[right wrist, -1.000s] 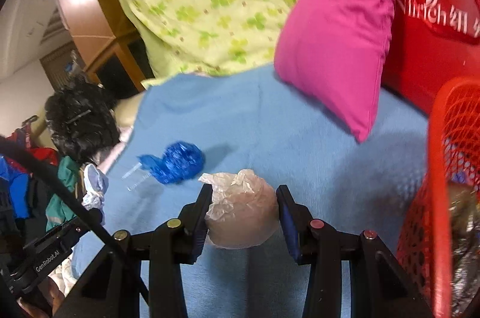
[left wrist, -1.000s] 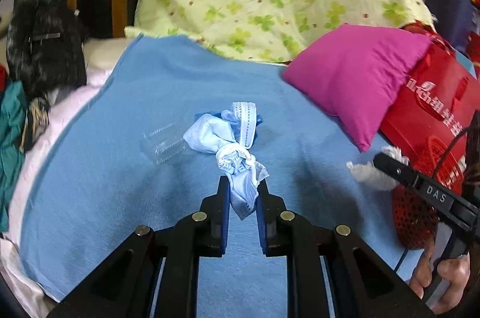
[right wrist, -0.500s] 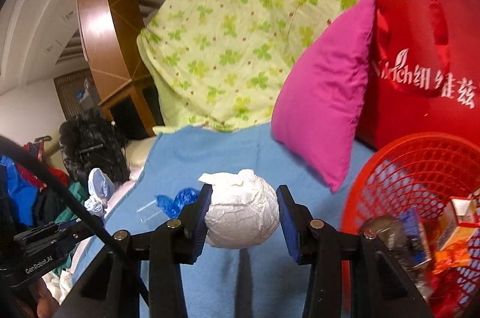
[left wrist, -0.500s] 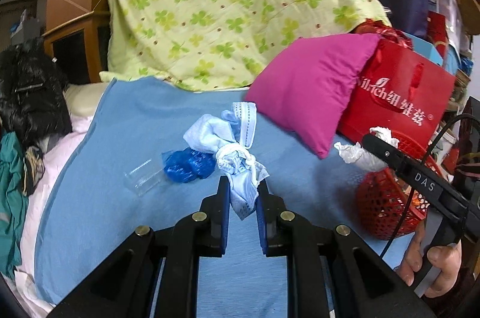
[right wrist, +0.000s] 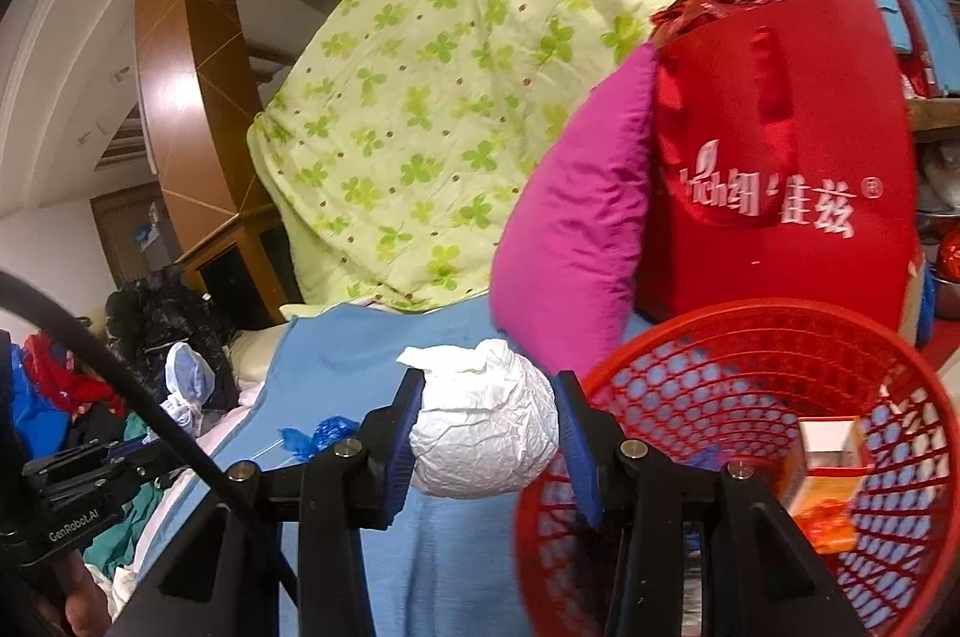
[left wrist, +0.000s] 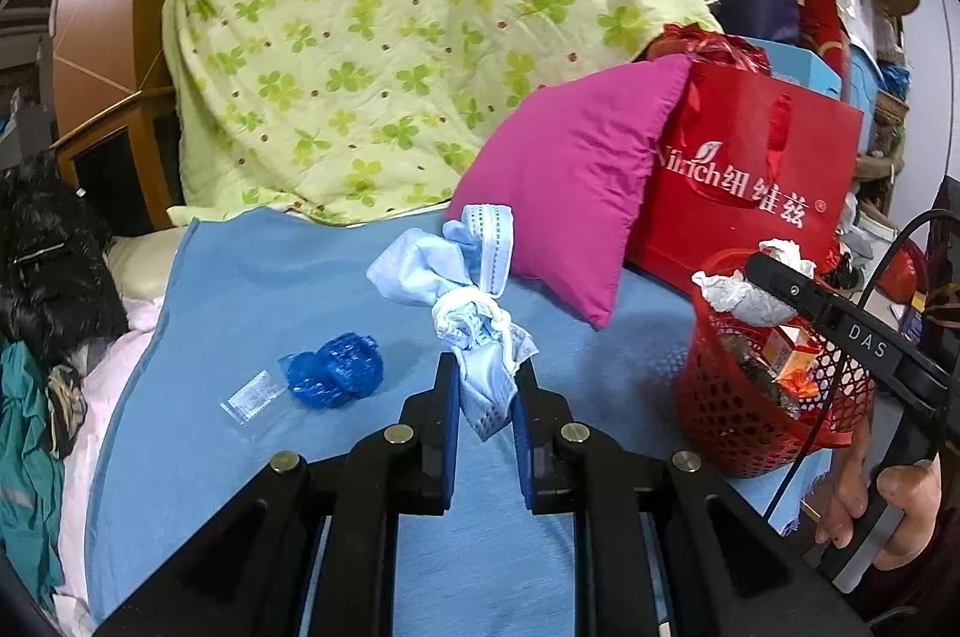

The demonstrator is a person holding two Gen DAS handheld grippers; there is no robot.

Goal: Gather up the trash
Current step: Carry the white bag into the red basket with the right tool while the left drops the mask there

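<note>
The left gripper (left wrist: 485, 391) clamps a knotted blue face mask (left wrist: 474, 313) between its fingers; the right gripper (right wrist: 489, 424) squeezes a crumpled white paper ball (right wrist: 483, 433) beside the red basket (right wrist: 750, 331).

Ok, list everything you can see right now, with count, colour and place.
mask: 1, pale blue, knotted, clamped in left tongs
paper ball: 1, white, clamped in right tongs beside the basket rim
basket: 1, red mesh, right on blanket, holds trash
blue wad: 1, blue, lying on blanket
clear wrapper: 1, transparent, left of blue wad
blanket: 1, blue, underneath
pillow: 1, magenta, behind
bag: 1, red, right of pillow
quilt: 1, green clover print, back
left tongs: shut on mask
right tongs: shut on paper ball
hand: 1, on right handle
</note>
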